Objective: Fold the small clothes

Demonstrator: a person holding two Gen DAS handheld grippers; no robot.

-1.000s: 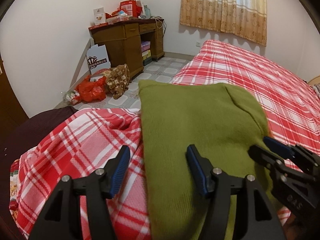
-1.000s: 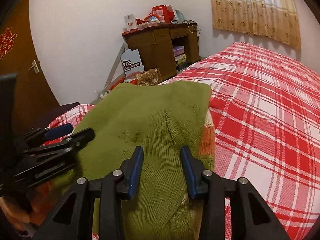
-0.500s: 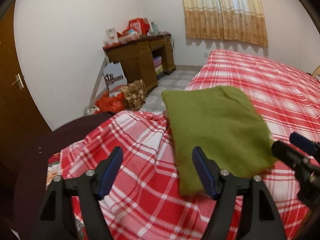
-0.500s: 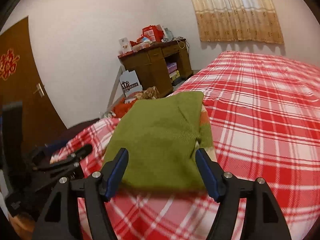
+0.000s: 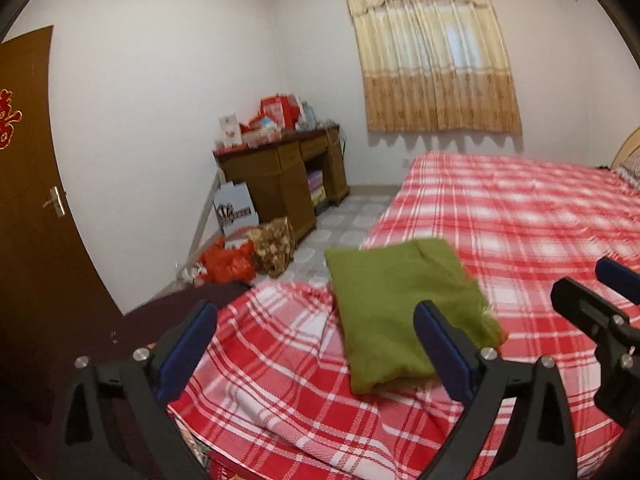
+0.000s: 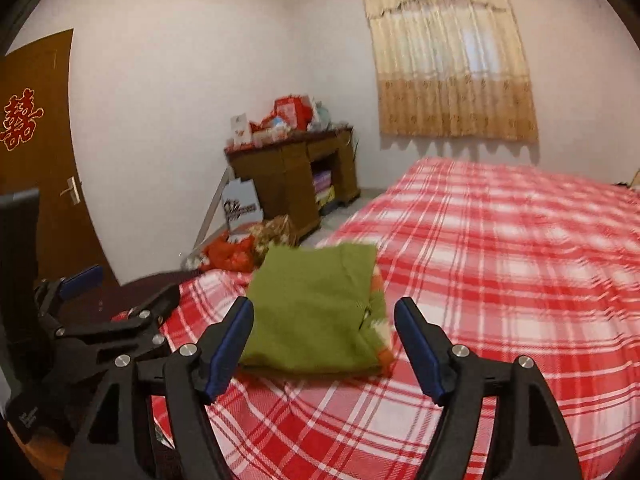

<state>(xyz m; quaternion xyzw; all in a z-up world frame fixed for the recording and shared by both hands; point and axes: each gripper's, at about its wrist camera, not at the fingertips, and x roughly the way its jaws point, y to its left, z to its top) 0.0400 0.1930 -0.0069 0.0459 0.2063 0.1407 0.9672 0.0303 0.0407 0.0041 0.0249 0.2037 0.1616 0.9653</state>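
A folded olive-green knit garment (image 5: 404, 308) lies flat on the red-and-white plaid bedsheet (image 5: 520, 224) near the bed's foot corner; it also shows in the right wrist view (image 6: 316, 312), with an orange-and-white patterned edge on its right side. My left gripper (image 5: 316, 344) is open and empty, held above and short of the garment. My right gripper (image 6: 324, 340) is open and empty, also raised and short of it. Each gripper shows in the other's view: the right one (image 5: 596, 296) and the left one (image 6: 116, 292).
A brown wooden desk (image 5: 288, 176) piled with red boxes stands at the far wall. Red bags and a patterned bundle (image 5: 256, 252) lie on the tiled floor beside it. A brown door (image 5: 28, 208) is at the left. A curtained window (image 5: 432, 52) is behind the bed.
Both grippers have pulled back and up from the green garment and opened wider. The garment now lies folded on the bed, untouched.
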